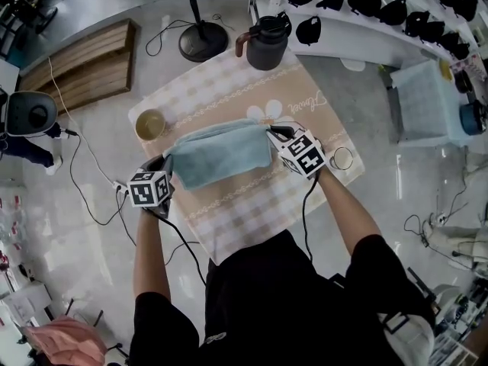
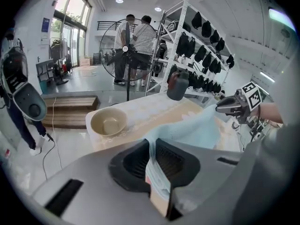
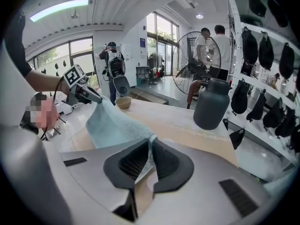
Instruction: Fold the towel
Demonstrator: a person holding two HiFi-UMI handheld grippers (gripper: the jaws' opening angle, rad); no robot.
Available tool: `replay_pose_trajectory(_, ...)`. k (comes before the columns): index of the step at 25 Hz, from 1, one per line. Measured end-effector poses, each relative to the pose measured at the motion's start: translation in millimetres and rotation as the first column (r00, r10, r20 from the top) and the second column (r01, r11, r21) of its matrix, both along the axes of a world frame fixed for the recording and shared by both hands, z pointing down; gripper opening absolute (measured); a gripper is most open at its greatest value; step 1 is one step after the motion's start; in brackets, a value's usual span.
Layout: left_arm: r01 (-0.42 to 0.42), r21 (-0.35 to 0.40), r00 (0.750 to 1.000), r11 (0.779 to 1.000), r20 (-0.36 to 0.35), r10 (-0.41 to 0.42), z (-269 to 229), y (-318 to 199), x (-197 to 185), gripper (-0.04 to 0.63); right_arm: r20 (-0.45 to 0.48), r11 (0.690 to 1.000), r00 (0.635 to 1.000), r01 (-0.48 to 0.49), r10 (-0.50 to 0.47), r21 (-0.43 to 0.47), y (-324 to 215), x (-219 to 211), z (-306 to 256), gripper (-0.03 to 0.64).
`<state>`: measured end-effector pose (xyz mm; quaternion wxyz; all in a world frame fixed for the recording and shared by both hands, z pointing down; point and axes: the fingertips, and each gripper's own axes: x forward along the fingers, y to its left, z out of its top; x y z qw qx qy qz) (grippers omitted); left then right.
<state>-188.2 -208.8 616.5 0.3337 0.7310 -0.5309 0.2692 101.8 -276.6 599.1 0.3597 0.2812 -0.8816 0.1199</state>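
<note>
The light blue towel [image 1: 221,152] hangs stretched between your two grippers, over the middle of the checked beige tablecloth [image 1: 252,212]. Its top edge runs from one pair of jaws to the other, and the rest drops below that line. Whether the lower edge touches the tablecloth cannot be told.

Your left gripper [image 2: 152,149] has its jaws closed on one top corner. A pinch of blue cloth with a small label is pressed between the ribbed black pads [image 2: 169,161]. From there the towel runs ahead and to the right of those jaws, up to the other gripper.

Your right gripper [image 3: 150,144] is clamped on the opposite corner in the same way, with a thin fold of towel squeezed between its jaws. The cloth spreads ahead and to the left of them, towards the left gripper.

A tan bowl [image 2: 108,121] stands on the tablecloth ahead of the left jaws and to their left, apart from the towel. A dark jug [image 3: 212,103] stands at the far edge of the tablecloth, ahead of the right jaws and to their right.

Beyond the jug a standing fan [image 2: 127,50] rises from the floor, with two people [image 3: 212,43] behind it. Shelves of black bags [image 3: 262,55] lie off to the right of the right jaws.
</note>
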Motion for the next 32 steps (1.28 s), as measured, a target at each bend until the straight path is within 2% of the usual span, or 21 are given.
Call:
replay_pose_trajectory(6,0.0,-0.007,1.0,1.0,0.0,0.0,7.0,-5.4,-3.8,0.044,-0.007,1.0,1.0,-0.001,0.001,-0.006,-9.8,-4.1,6.1,0.032)
replay_pose_trajectory(11,0.038,0.012,0.999,0.999,0.001,-0.038,10.7,-12.1,-6.1,0.056,-0.013,1.0,0.999,-0.029,0.029,-0.012,-15.1,-5.9,10.6,0.034)
replay_pose_trajectory(12,0.051,0.016,0.999,0.999,0.006,-0.051,11.0,-12.9,-8.1,0.111,-0.013,0.999,0.999,-0.034,0.034,-0.011,-15.5,-6.5,11.1,0.078)
replay_pose_trajectory(13,0.063,0.019,0.998,0.998,0.008,-0.063,11.3,-13.1,-10.6,0.184,-0.014,0.999,0.999,-0.039,0.039,-0.009,-15.9,-6.8,11.4,0.155)
replay_pose_trajectory(14,0.072,0.019,0.997,0.997,0.007,-0.072,11.5,-12.3,-12.6,0.219,-0.016,0.999,0.999,-0.043,0.043,-0.007,-15.8,-7.0,11.3,0.195)
replay_pose_trajectory(20,0.047,0.017,0.999,0.999,-0.026,-0.047,11.4,9.0,-1.1,0.221,-0.032,1.0,0.999,-0.029,0.029,0.004,-3.8,-8.1,3.9,0.201)
replay_pose_trajectory(27,0.071,0.095,0.994,0.993,-0.085,-0.063,-18.6,56.5,16.5,0.221,-0.046,0.998,0.998,-0.032,0.034,0.058,34.6,-8.0,-27.9,0.201)
replay_pose_trajectory(32,-0.009,0.134,0.996,0.991,-0.09,0.021,-32.3,96.0,45.6,0.221,-0.075,0.995,0.997,-0.025,0.032,0.095,69.3,-7.9,-46.3,0.201)
